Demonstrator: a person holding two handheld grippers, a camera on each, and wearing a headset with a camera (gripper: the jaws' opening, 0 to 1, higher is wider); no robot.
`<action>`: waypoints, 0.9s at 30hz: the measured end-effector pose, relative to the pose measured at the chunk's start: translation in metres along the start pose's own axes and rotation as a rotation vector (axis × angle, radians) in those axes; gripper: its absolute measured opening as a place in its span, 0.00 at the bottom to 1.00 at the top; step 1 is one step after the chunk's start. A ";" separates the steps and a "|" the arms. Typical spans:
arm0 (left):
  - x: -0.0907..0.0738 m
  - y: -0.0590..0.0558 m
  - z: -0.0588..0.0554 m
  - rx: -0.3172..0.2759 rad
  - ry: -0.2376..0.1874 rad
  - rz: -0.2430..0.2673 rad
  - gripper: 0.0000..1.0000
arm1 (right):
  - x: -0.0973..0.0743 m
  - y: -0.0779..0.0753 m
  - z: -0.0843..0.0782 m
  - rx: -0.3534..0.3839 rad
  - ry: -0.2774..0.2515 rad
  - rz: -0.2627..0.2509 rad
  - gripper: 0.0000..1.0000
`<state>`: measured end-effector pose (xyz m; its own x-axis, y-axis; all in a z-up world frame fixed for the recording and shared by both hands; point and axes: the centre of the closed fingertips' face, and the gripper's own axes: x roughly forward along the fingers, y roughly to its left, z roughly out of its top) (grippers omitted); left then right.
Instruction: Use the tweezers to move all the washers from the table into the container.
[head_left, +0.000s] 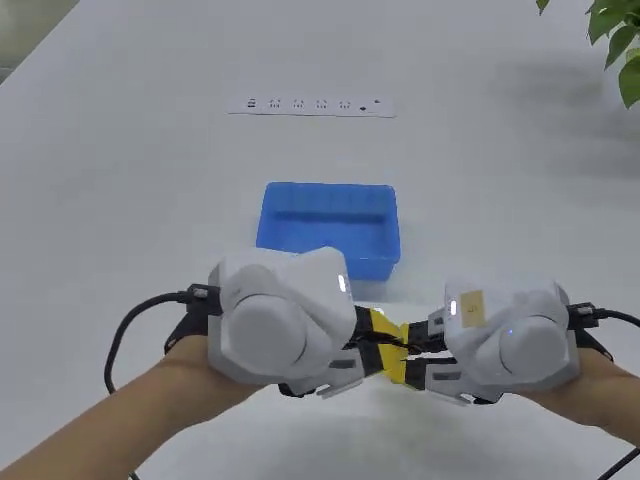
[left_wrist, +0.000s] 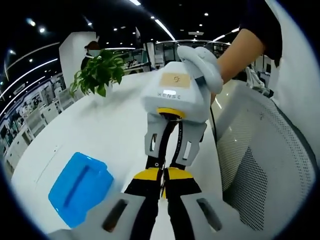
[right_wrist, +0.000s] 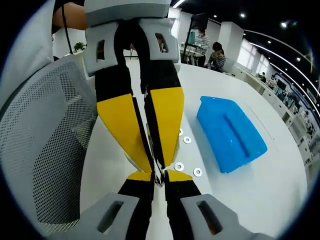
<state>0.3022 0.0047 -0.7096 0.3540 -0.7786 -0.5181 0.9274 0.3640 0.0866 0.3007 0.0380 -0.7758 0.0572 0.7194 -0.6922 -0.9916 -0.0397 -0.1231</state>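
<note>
Both the left gripper (left_wrist: 163, 176) and right gripper (right_wrist: 159, 176) have their jaws clenched, tip to tip. Can't tell if tweezers are pinched in there. Washers (right_wrist: 178, 166) sit just beside the right jaws' tips, with the blue container (right_wrist: 230, 132) beyond them. I'd get a solid tweezers grip before reaching.

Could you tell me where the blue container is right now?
In the head view the blue container sits mid-table, just beyond the left gripper and right gripper and nearer than the power strip; washers lie beside it.
</note>
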 end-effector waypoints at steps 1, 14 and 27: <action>0.001 0.000 0.000 -0.011 -0.001 0.002 0.07 | -0.001 -0.002 0.000 0.014 -0.009 -0.007 0.09; 0.011 -0.002 -0.015 0.070 0.070 -0.006 0.08 | 0.000 0.000 0.000 0.021 -0.046 -0.017 0.09; -0.014 -0.022 -0.030 0.033 0.067 0.002 0.08 | 0.009 0.028 0.000 -0.043 0.006 0.000 0.12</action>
<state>0.2731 0.0234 -0.7300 0.3477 -0.7416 -0.5737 0.9306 0.3475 0.1149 0.2736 0.0434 -0.7859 0.0578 0.7156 -0.6961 -0.9857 -0.0698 -0.1537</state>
